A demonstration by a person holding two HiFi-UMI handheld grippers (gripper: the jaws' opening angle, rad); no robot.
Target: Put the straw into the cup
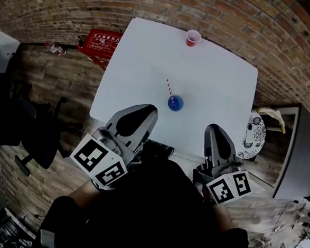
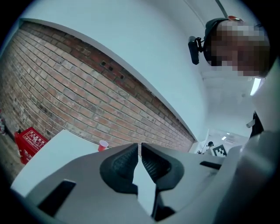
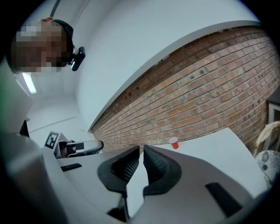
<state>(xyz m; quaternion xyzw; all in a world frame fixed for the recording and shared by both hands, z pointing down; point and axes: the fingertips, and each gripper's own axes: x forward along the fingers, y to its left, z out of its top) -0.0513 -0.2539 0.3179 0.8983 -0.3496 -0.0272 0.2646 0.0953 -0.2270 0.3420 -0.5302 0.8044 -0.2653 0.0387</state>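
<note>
A brick wall (image 2: 65,78) stood behind one white table (image 1: 216,82). A black chair (image 1: 35,133) sat off the table's left edge.

There were two grippers. The left gripper (image 1: 149,112) and the right gripper (image 1: 214,128) were held over the table's near edge. Each claw was almost closed, with only a thin gap and nothing in it (image 2: 140,146) (image 3: 141,148).

A red box (image 1: 100,41) lay past the far left corner. It had white writing, too small to read. The left gripper view showed it too, but the right gripper view did not.

There were two cups. The red cup (image 1: 193,38) stood by the far edge, and all three views showed it. Only the head view showed the blue cup (image 1: 175,103), near the middle of the table.

The one straw (image 1: 168,87), with red and white stripes, stood in the blue cup, leaning toward the far edge.
</note>
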